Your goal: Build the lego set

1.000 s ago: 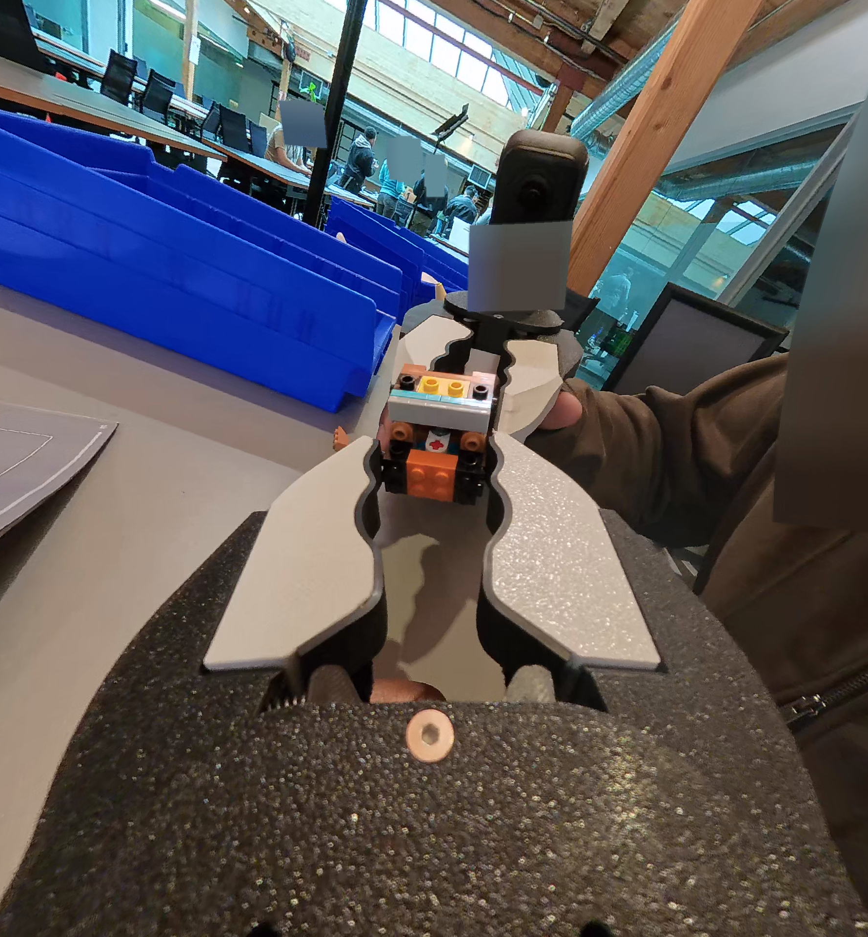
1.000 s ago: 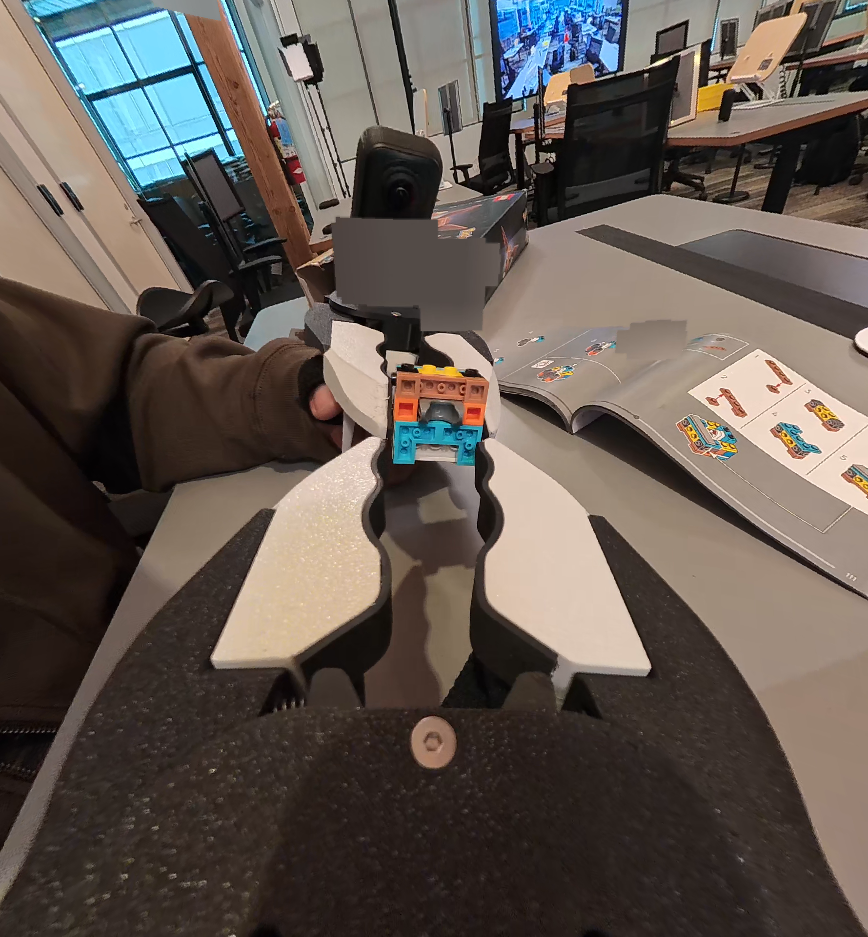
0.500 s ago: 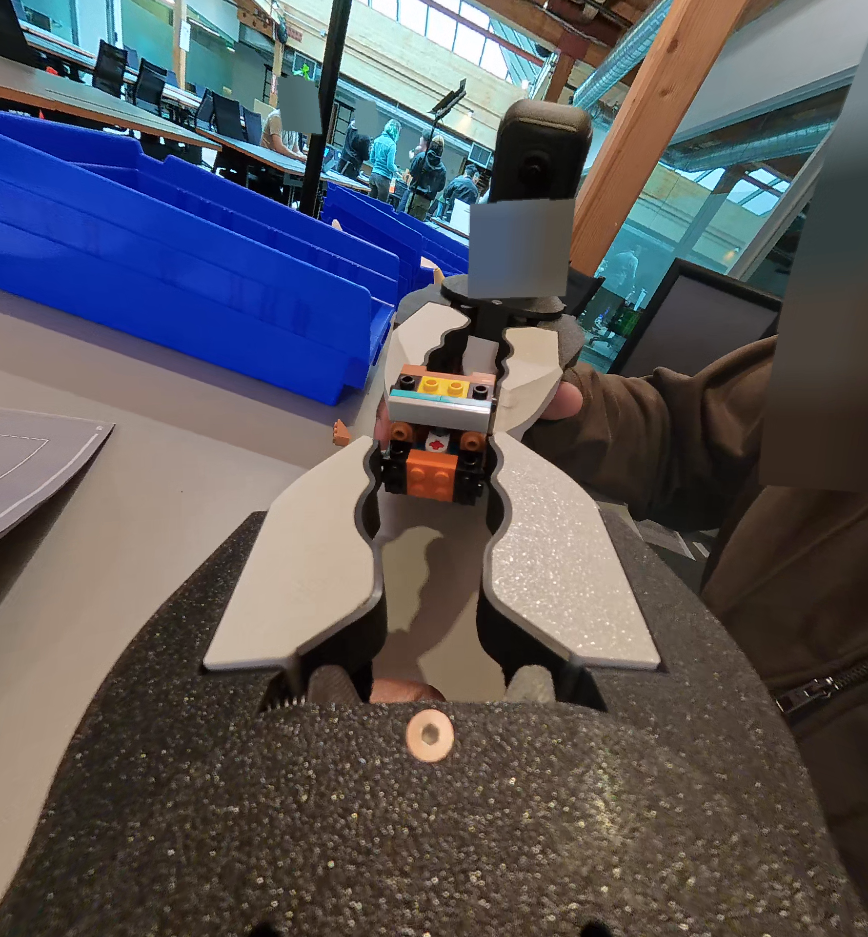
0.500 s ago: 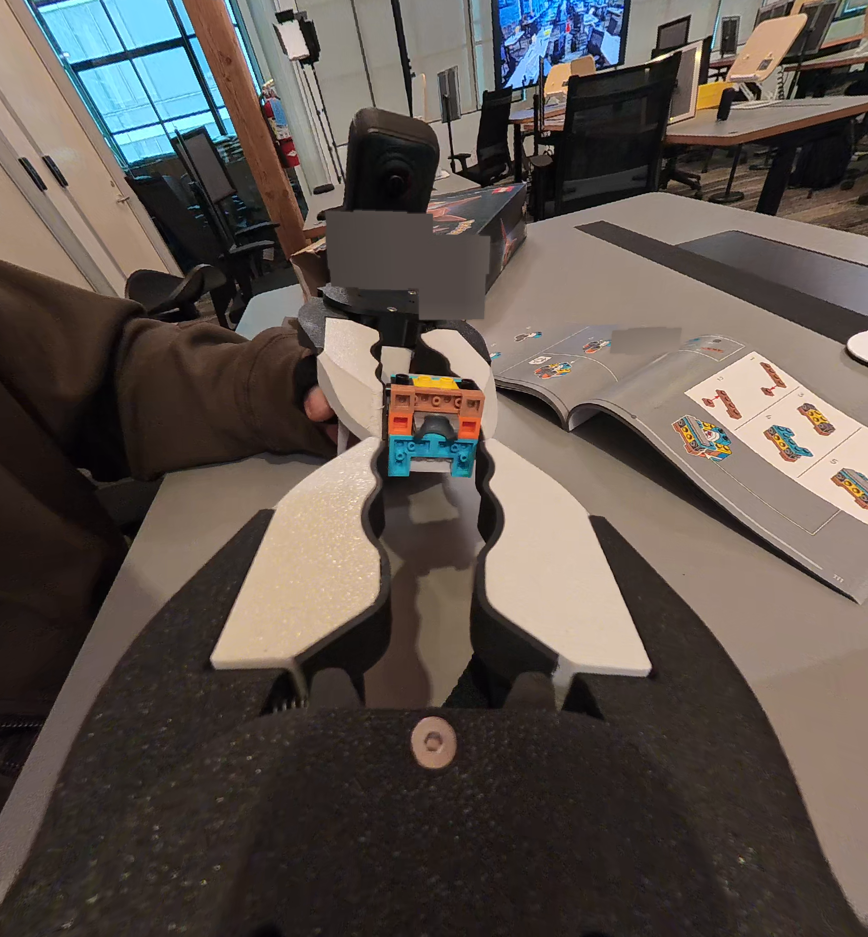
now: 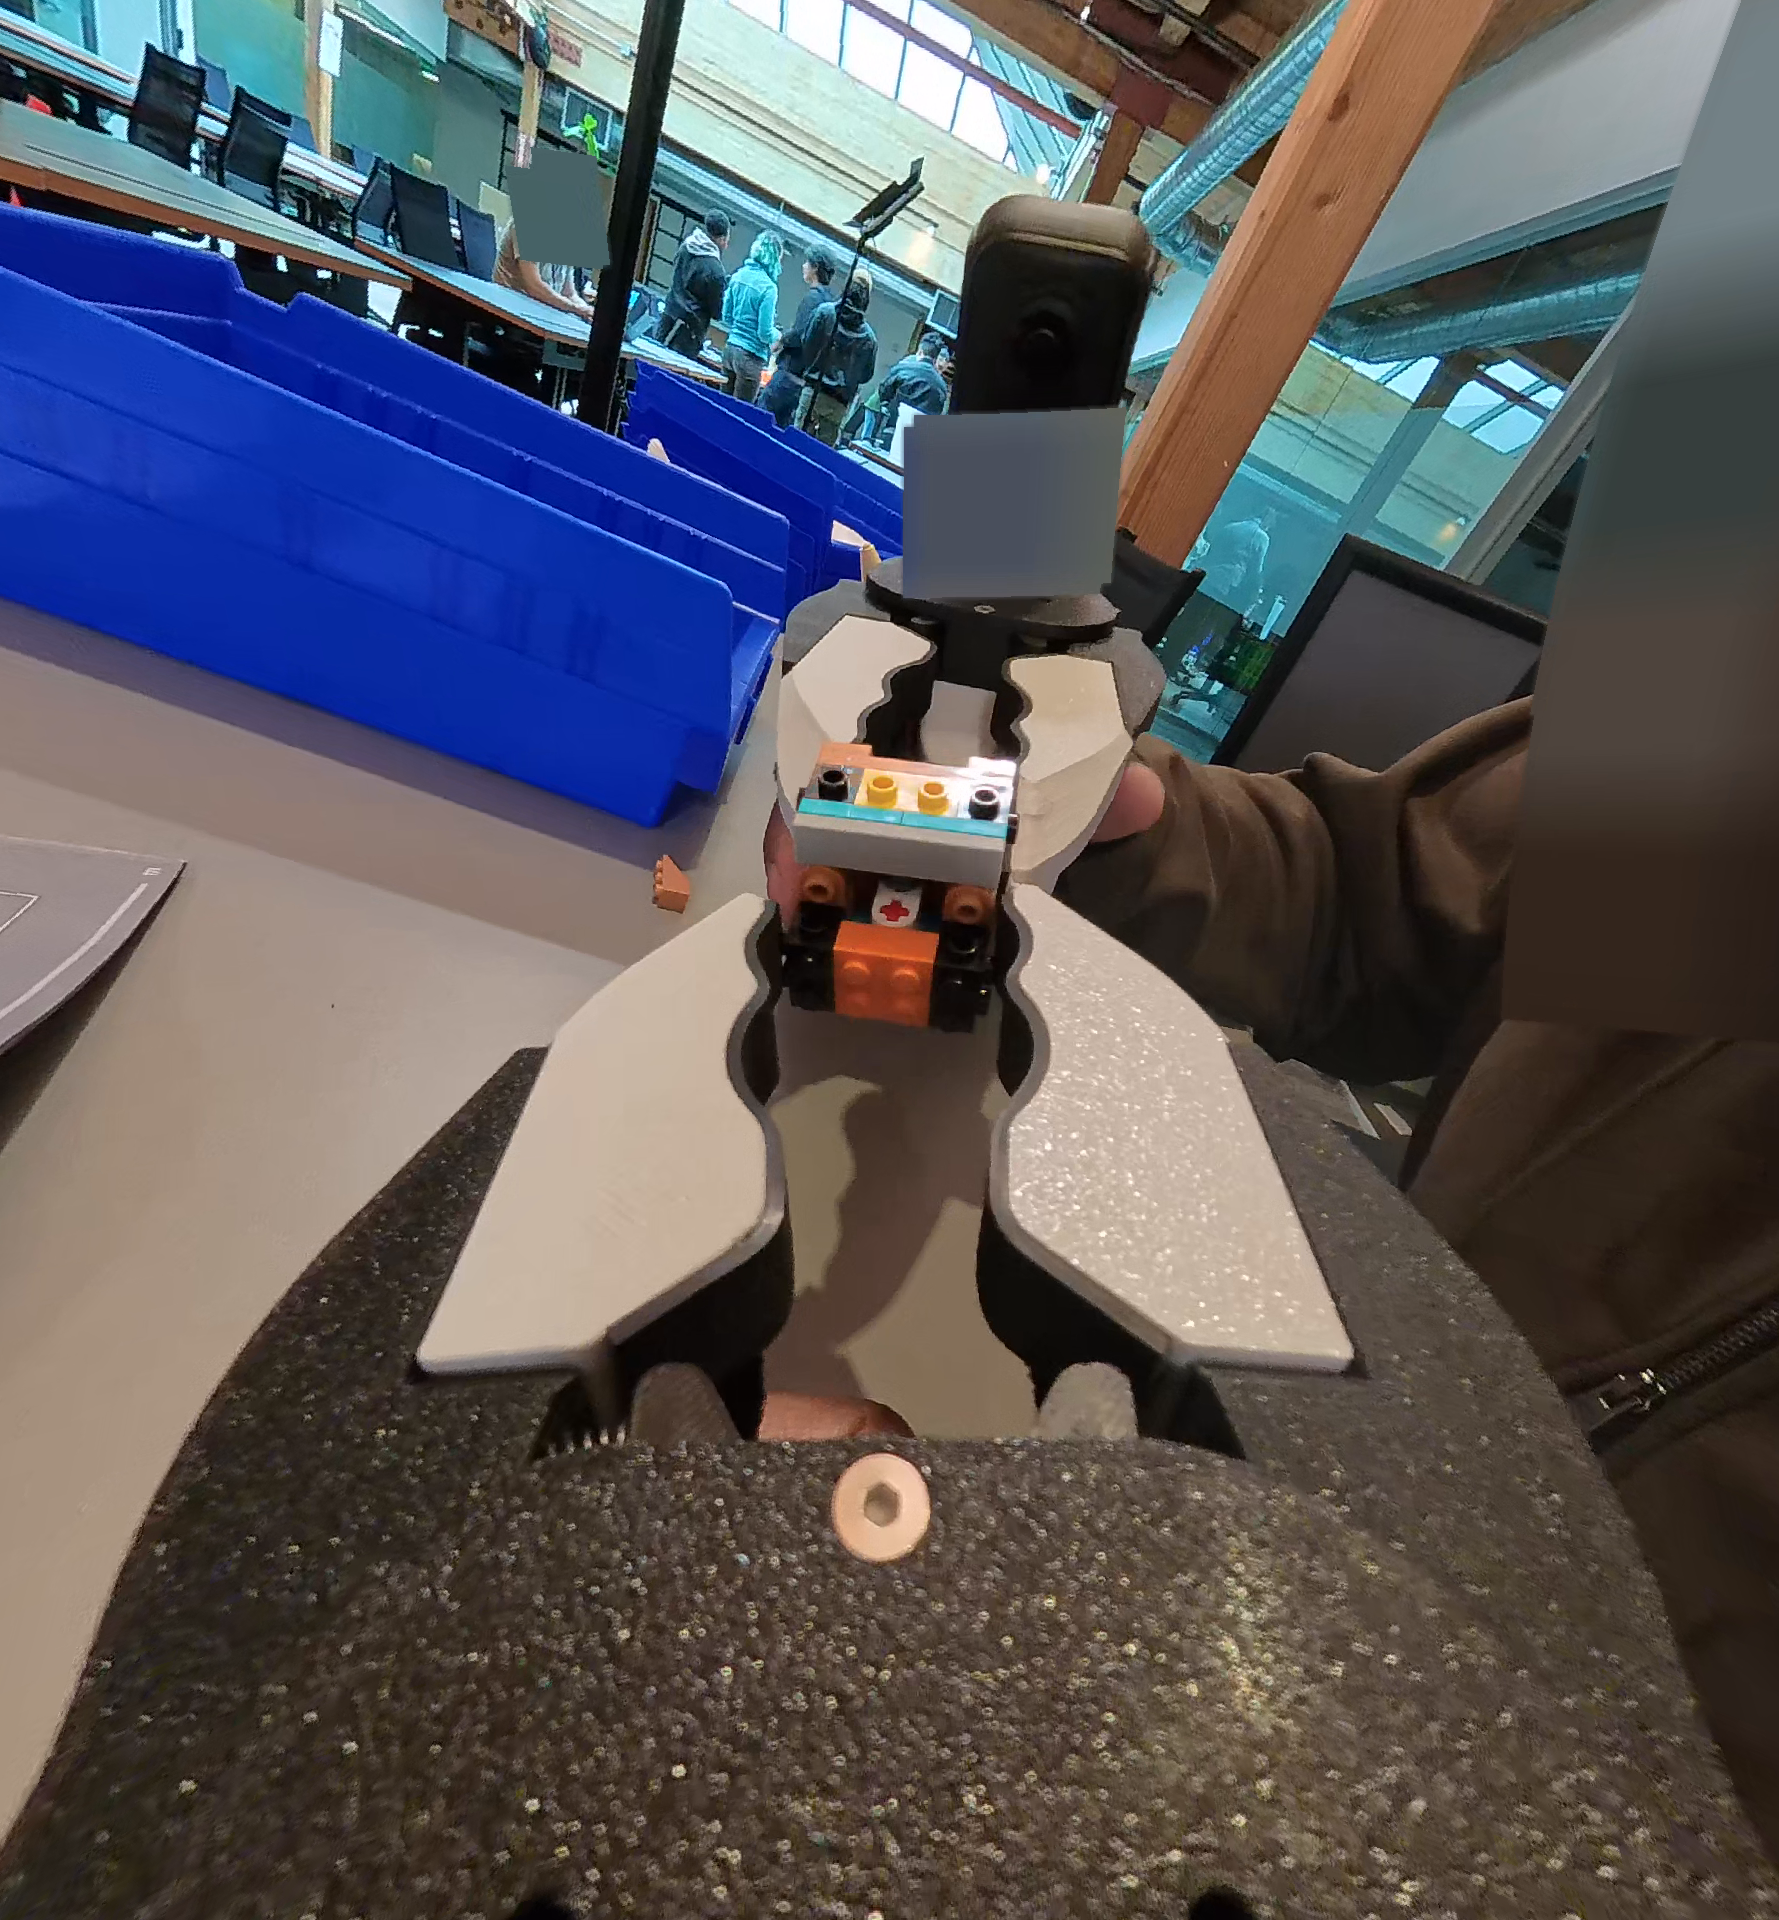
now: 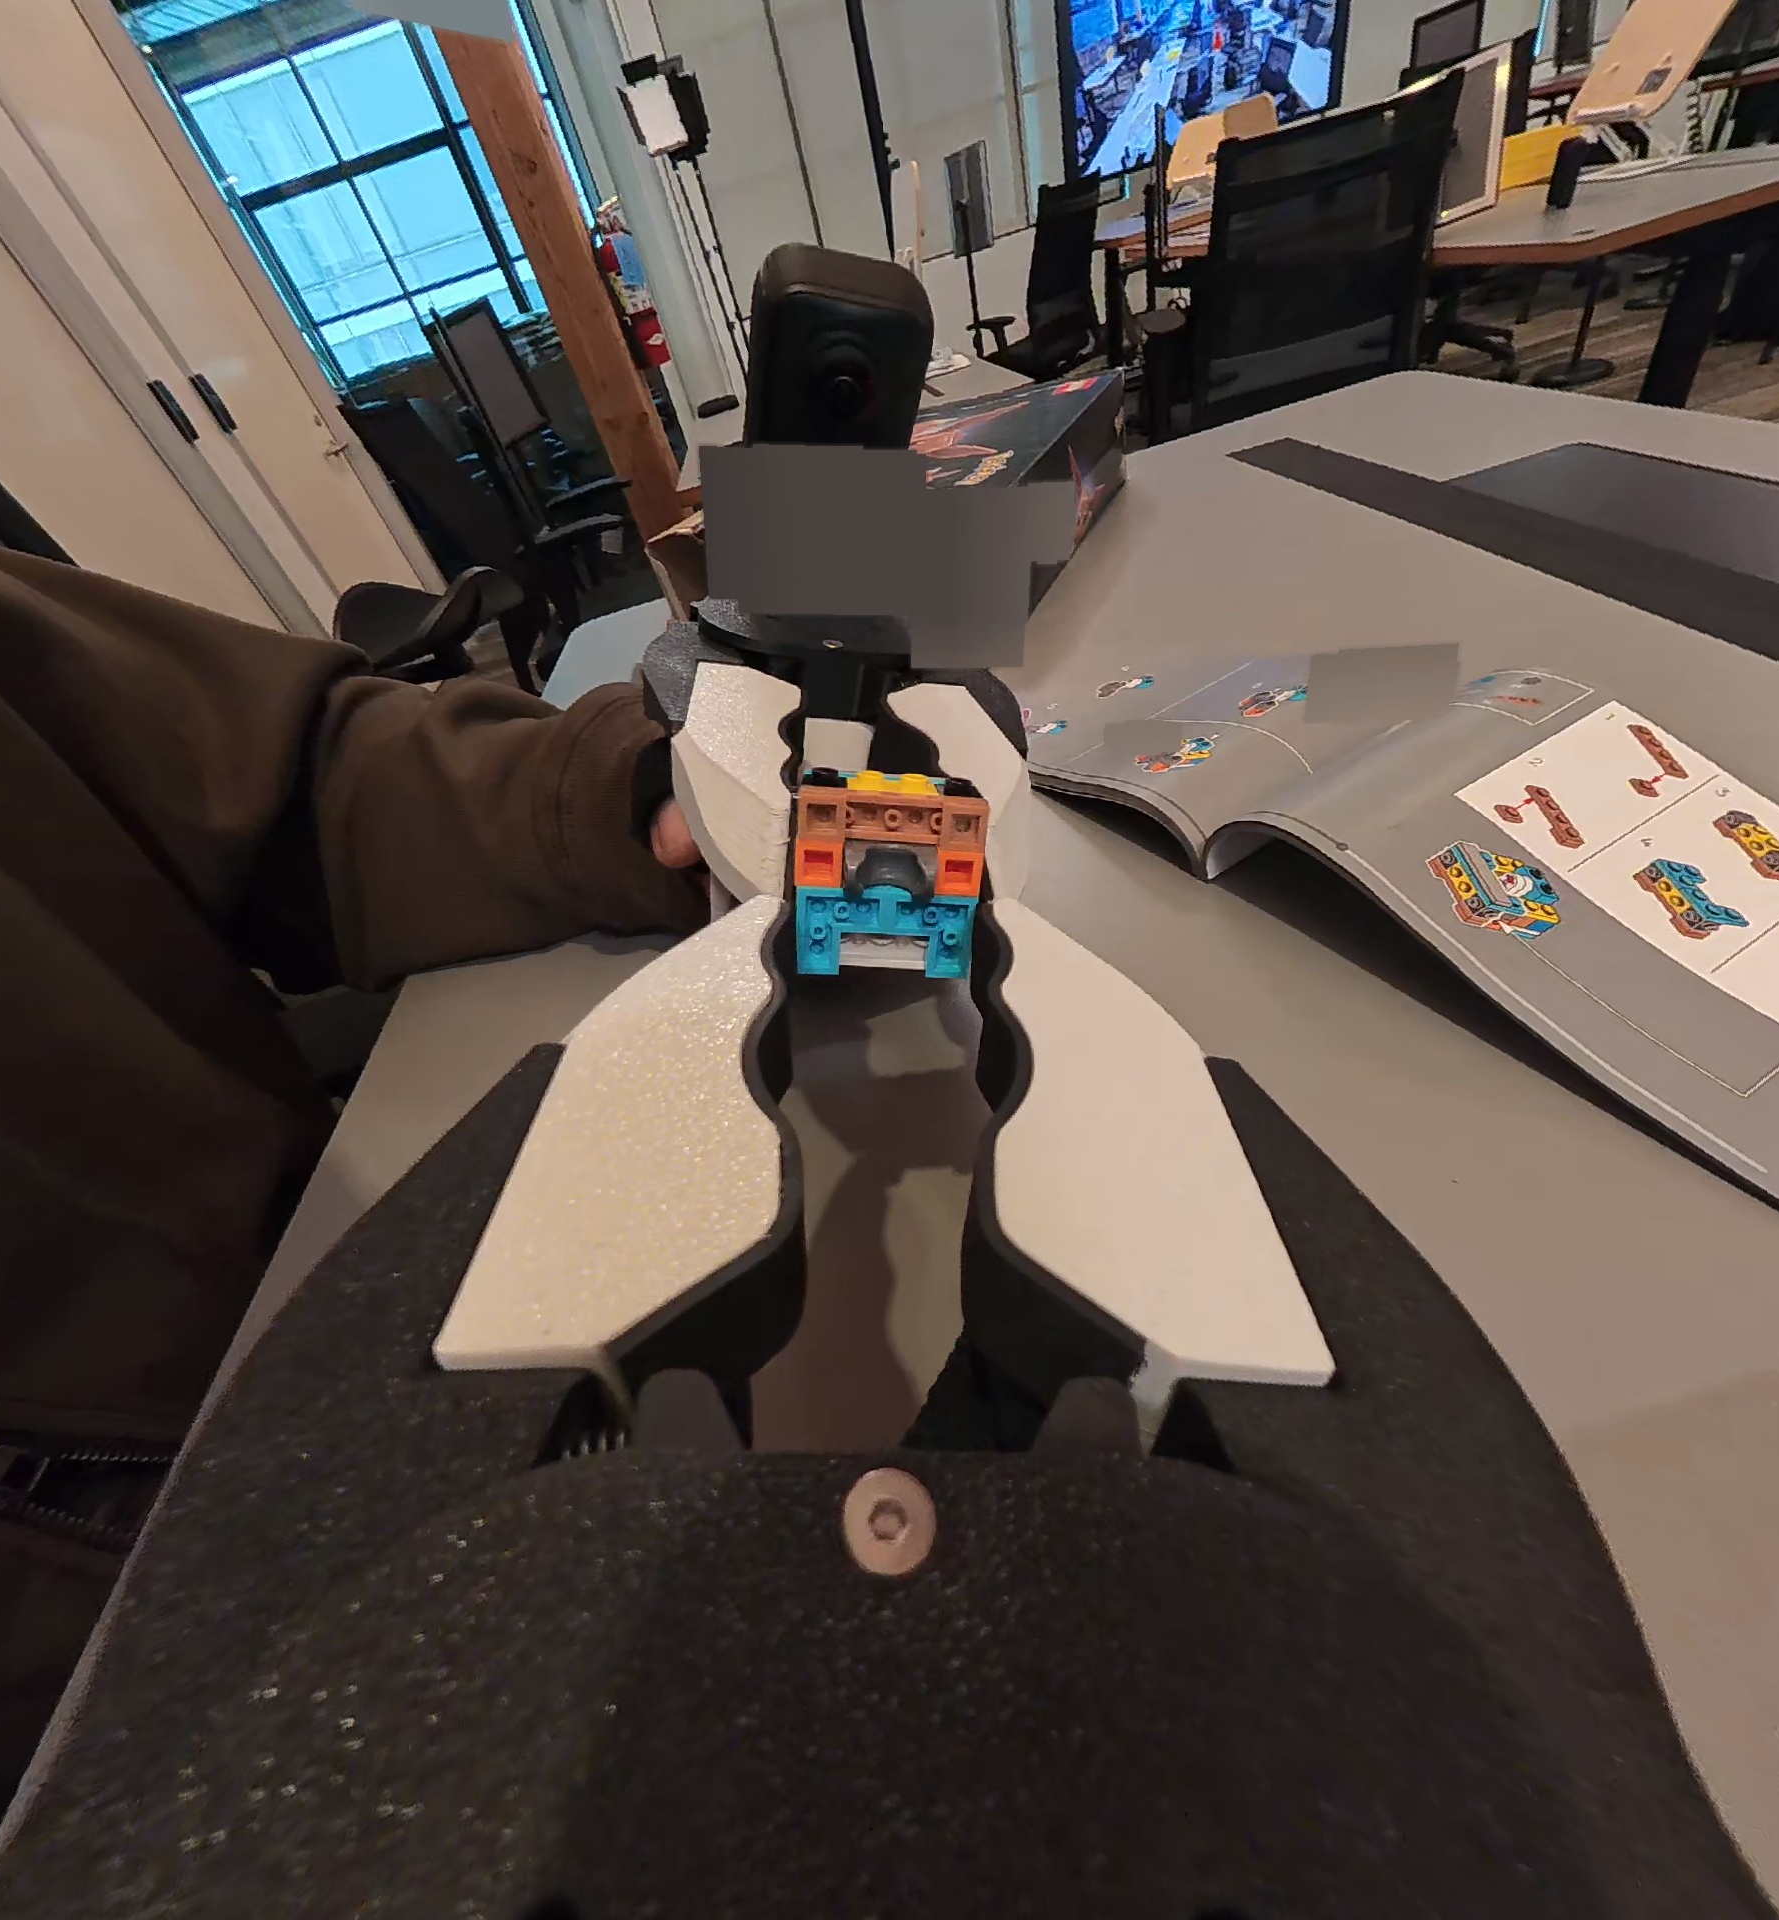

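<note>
The lego model (image 5: 895, 904) is up in the air over the grey table (image 5: 241, 1039), held between the two claws that face each other. The left claw (image 5: 890, 971) pinches the end with the orange and black bricks. The right claw (image 6: 885, 935) pinches the end with the blue bricks. It looks like the two ends are being pushed together. To do this well, I think both claws should squeeze firmly and push straight at each other, not at a tilt, so the bricks snap on and none pop off. A tiny brown brick (image 5: 669, 884) lies on the table near the blue bins (image 5: 345, 582). The open booklet (image 6: 1487, 883) shows pictures of the steps, with small step numbers. A dark box (image 6: 1020, 436) sits behind it. Its print is too small to make out.
</note>
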Demonstrator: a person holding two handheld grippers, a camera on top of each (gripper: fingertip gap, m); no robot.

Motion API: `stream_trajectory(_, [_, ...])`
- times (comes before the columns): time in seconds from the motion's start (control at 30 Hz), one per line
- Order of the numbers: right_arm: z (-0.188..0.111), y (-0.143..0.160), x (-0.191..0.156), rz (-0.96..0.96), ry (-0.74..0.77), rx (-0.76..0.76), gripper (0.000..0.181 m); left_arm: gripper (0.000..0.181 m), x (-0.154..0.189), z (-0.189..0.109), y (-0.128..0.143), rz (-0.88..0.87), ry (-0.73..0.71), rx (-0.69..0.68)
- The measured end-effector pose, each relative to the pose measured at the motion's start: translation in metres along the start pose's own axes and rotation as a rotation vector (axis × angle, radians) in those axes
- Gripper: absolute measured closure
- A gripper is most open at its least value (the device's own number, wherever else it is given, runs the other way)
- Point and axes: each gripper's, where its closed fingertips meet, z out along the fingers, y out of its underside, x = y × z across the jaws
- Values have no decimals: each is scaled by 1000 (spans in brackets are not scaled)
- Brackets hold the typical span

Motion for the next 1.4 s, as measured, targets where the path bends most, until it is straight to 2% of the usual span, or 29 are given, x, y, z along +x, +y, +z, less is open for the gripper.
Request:
stream_trajectory(1.2, [-2, -8, -9, 33, -86, 76, 151, 142, 7, -7, -18, -201, 133, 144])
stream_trajectory(1.23, [-3, -8, -11, 28, -93, 76, 152, 142, 5, -8, -19, -205, 117, 149])
stream_trajectory(1.27, [-4, -8, -13, 21, -110, 83, 172, 142, 4, -9, -20, -209, 118, 156])
stream_trajectory(1.4, [-5, -3, -10, 3, -87, 52, 172, 142, 4, -10, -21, -217, 122, 160])
